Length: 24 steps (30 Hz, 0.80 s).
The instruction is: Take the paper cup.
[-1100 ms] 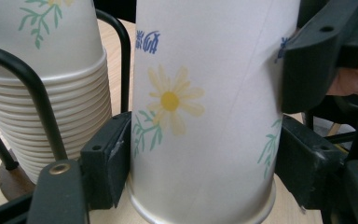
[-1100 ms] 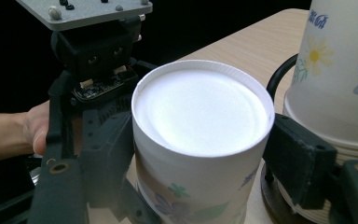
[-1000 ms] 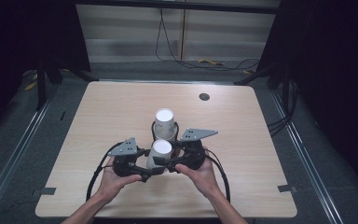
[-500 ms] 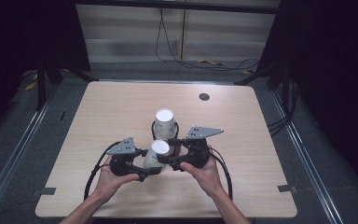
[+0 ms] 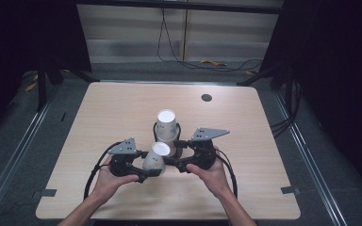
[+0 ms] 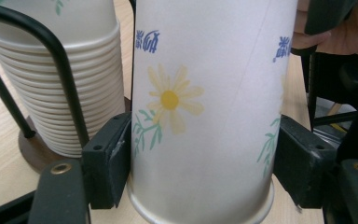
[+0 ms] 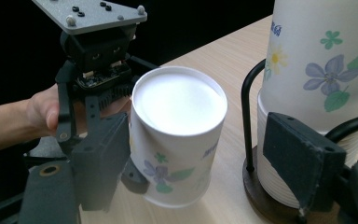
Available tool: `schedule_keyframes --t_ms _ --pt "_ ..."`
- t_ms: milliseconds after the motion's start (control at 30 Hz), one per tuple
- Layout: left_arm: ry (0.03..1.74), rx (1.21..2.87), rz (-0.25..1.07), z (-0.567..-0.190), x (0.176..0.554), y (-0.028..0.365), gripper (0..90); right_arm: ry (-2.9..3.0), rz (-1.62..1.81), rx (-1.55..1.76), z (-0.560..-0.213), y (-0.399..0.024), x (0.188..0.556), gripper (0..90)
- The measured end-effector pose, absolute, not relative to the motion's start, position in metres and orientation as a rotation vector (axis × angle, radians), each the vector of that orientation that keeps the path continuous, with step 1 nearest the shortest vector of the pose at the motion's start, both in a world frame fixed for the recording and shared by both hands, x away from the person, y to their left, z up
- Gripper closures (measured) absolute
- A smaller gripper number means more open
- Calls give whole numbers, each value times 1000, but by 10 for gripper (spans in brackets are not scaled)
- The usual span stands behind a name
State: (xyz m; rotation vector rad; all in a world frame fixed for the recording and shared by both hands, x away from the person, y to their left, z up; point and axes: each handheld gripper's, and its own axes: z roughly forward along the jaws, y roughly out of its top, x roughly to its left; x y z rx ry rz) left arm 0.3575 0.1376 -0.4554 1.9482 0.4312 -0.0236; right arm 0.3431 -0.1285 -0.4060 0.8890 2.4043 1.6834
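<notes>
your left gripper (image 6: 200, 186) has just been closing and clamps the cup (image 6: 205, 107); keep it gentle; right gripper (image 7: 205, 168) stands open beside it; lift clear of the stack (image 5: 166, 125).

A: What colours are on the single paper cup (image 6: 205, 116)?

B: White, with a yellow-centred daisy in pale cream petals, green sprigs, and blue lettering near its upturned base. From the other side it shows purple flowers and green leaves.

A: And the stack of cups (image 7: 307, 70)?

B: The same white, printed with purple and yellow flowers, green leaves and a small green clover shape. Its holder (image 7: 261, 186) has a dark brown base and black wire rods.

A: The rest?

B: The table (image 5: 113, 117) is light wood grain. The left gripper (image 5: 143, 170) and right gripper (image 5: 172, 157) are black, each topped by a grey plate; their fingers (image 6: 107, 163) are matte black.
</notes>
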Motion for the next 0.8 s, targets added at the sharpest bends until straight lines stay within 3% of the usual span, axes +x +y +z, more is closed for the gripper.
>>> schedule_keyframes --t_ms 800 --pt "439 2052 3 -450 359 139 289 2528 1597 848 -405 -135 345 250"
